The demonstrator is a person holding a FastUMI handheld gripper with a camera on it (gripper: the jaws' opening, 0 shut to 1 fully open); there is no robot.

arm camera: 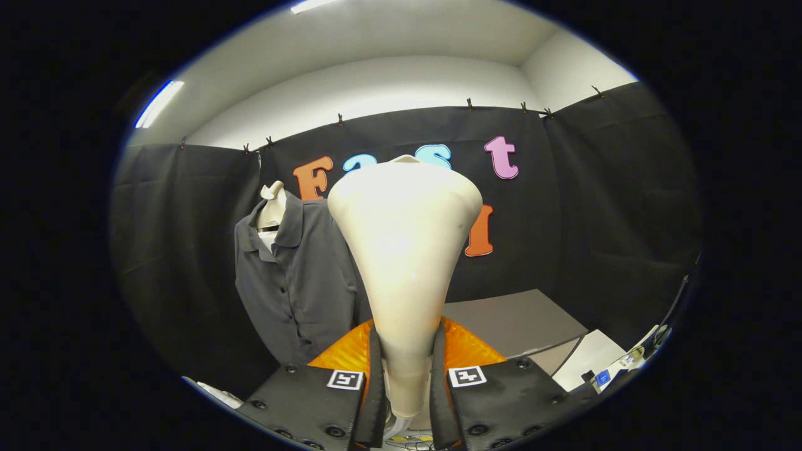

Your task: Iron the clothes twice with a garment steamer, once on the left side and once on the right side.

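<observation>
A cream garment steamer [404, 250] stands upright between my fingers, its narrow handle clamped from both sides and its wide head flaring up in front of the camera. My gripper [406, 376] is shut on that handle. Beyond and to the left of the steamer head hangs a dark grey polo shirt [294, 275] on a pale mannequin bust [273, 210], buttoned placket facing me. The steamer head is apart from the shirt and hides the shirt's right side.
A grey table [514, 322] lies beyond the fingers on the right, with a white sheet [589, 360] and small items at its near right corner. Black cloth walls close the booth behind and on both sides.
</observation>
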